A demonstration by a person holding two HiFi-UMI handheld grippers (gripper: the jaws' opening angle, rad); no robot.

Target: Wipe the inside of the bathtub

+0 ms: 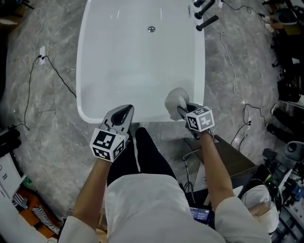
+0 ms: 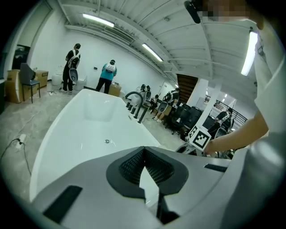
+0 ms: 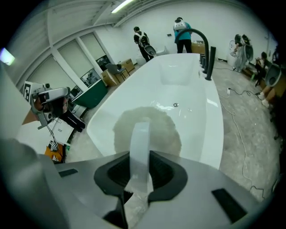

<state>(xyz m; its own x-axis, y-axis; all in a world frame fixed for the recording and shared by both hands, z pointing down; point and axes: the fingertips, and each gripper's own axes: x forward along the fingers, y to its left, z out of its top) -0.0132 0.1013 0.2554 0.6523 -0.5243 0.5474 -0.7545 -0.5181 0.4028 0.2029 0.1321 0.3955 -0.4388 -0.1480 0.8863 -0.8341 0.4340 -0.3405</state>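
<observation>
The white bathtub lies ahead of me, its drain near the far end. A round grey fluffy wiping pad rests just inside the near right wall. My right gripper is shut on the pad's white strap, and the pad hangs in front of the jaws over the tub. Over the tub's near rim my left gripper is shut with nothing in it. In the left gripper view its pads meet at the tips, and the tub stretches beyond.
A black faucet set stands on the far right rim. Cables and a socket lie on the grey floor to the left. Equipment and a dark box crowd the right. Two people stand beyond the tub's far end.
</observation>
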